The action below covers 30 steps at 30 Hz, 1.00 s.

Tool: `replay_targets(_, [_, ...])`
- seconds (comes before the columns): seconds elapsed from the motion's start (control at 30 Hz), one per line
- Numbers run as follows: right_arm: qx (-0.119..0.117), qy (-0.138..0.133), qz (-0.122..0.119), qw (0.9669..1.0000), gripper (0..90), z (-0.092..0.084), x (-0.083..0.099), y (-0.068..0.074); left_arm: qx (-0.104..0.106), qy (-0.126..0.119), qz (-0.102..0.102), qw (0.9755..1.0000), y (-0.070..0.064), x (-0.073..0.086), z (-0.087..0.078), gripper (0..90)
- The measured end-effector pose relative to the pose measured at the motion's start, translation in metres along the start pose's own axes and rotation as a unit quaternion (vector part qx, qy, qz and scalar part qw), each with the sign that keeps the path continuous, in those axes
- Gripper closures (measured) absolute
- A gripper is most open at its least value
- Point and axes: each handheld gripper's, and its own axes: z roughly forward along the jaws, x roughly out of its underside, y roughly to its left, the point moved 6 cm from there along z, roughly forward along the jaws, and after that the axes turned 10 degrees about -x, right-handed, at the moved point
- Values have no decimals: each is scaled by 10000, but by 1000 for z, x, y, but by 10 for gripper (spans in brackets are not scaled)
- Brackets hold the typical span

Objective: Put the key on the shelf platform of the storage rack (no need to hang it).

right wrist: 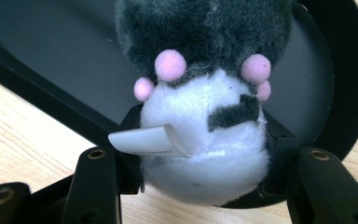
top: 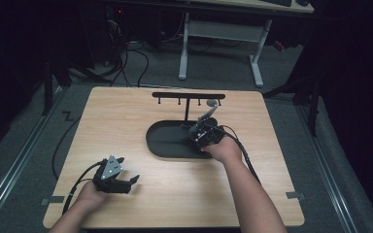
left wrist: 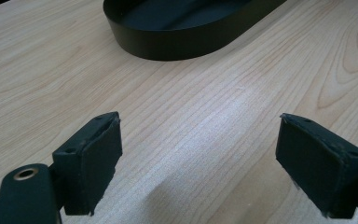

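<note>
I see a wooden table (top: 126, 121) on grey floor; my right gripper (right wrist: 200, 154) clamps a plush toy (right wrist: 205, 140), tag unreadable; left gripper (left wrist: 200, 158) gapes empty

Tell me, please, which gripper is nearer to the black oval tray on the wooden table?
Right. The right gripper is over the black oval tray, shut on a plush toy; the left gripper sits apart near the table's front edge.

The left gripper (top: 126, 180) rests low near the table's front left, jaws spread wide apart. The right gripper (top: 201, 132) reaches forward on an outstretched forearm, jaws closed around a plush toy (right wrist: 205, 121) between its pads.
</note>
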Motion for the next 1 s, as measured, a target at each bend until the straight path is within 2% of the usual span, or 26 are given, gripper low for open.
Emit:
replay_targets(0.17, [27, 51, -25, 10000, 465, 9, -1, -1, 1, 1, 2, 10000, 0, 0, 0, 154])
replay_targets(0.2, [14, 75, 90, 9999, 465, 10, -1, 0, 1, 1, 2, 10000, 0, 0, 0, 154])
replay_targets(0.27, [35, 105, -9, 9999, 465, 14, -1, -2, 2, 0, 1, 10000, 0, 0, 0, 153])
replay_targets(0.53, [53, 184, 17, 9998, 455, 24, -1, -3, 7, -1, -1, 10000, 0, 0, 0, 153])
replay_targets(0.6, [39, 188, 52, 9998, 391, 25, -1, -3, 7, -1, -2, 10000, 0, 0, 0, 153])
replay_targets(0.63, [39, 188, 52, 9998, 391, 25, -1, -3, 7, -1, -2, 10000, 0, 0, 0, 153])
replay_targets(0.7, [5, 152, 94, 9998, 285, 25, -1, -2, 4, -7, -10, 10000, 0, 0, 0, 153])
replay_targets(0.83, [55, 194, 37, 9998, 234, 24, -1, 0, 3, -7, -8, 10000, 0, 0, 0, 153])
replay_targets(1.0, [118, 19, -6, 9999, 213, 15, -3, 2, -2, -4, 9, 10000, 0, 0, 0, 153])
